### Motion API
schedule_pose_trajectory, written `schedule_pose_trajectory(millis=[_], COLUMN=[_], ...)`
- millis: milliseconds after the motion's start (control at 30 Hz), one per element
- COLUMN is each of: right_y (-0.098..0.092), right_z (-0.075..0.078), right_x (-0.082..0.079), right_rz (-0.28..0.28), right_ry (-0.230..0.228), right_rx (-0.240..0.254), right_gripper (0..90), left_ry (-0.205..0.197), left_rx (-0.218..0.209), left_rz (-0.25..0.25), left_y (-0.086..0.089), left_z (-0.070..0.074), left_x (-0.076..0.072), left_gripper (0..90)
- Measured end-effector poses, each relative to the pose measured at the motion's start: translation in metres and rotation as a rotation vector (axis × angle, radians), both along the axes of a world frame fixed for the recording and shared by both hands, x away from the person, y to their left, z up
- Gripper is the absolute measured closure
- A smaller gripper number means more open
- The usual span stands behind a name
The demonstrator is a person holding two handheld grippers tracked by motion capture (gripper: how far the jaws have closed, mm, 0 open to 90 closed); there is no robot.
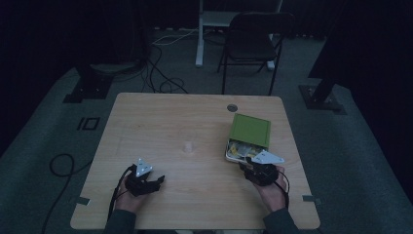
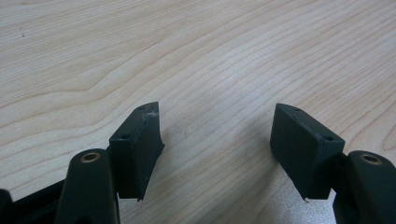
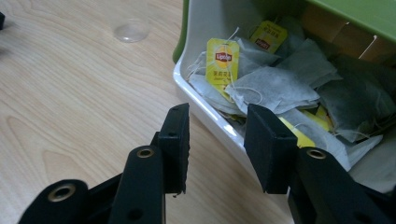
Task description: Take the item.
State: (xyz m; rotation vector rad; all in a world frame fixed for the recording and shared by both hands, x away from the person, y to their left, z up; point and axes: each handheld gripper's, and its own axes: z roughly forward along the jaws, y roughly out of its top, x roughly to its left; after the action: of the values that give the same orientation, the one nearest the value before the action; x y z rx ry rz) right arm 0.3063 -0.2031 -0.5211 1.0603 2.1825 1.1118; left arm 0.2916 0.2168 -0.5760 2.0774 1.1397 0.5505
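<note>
Item: box (image 3: 196, 28) of tea bags (image 3: 275, 88), right side of desk (image 1: 195, 126). Right gripper (image 3: 217, 123) at its near rim, jaws part-open, empty, astride the wall. Left gripper (image 2: 217, 126) idle, jaws apart. Risk: jaws catch the rim, or snag several bags by tangled strings.

A dim lab or studio: a lone wooden table (image 1: 160, 122) at frame centre on grey carpet, black curtains along the top, loose cables (image 1: 160, 73) at upper left, stand bases at both sides, a folding chair (image 1: 253, 41) behind.
</note>
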Motion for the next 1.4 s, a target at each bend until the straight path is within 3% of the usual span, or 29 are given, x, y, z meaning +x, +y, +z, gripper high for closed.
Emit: schedule_pose_trajectory(millis=[667, 1400], right_y=[0.003, 0.002], right_z=[-0.010, -0.009], right_x=[0.018, 0.011], right_rz=[0.022, 0.049], right_ry=[0.025, 0.033], right_rx=[-0.028, -0.033], right_gripper=[63.1, 66.8], left_ry=[0.000, 0.000], left_rx=[0.000, -0.002], left_rz=[0.000, 0.002], left_y=[0.000, 0.000], left_z=[0.000, 0.000], left_x=[0.000, 0.000], left_gripper=[34.7, 34.8])
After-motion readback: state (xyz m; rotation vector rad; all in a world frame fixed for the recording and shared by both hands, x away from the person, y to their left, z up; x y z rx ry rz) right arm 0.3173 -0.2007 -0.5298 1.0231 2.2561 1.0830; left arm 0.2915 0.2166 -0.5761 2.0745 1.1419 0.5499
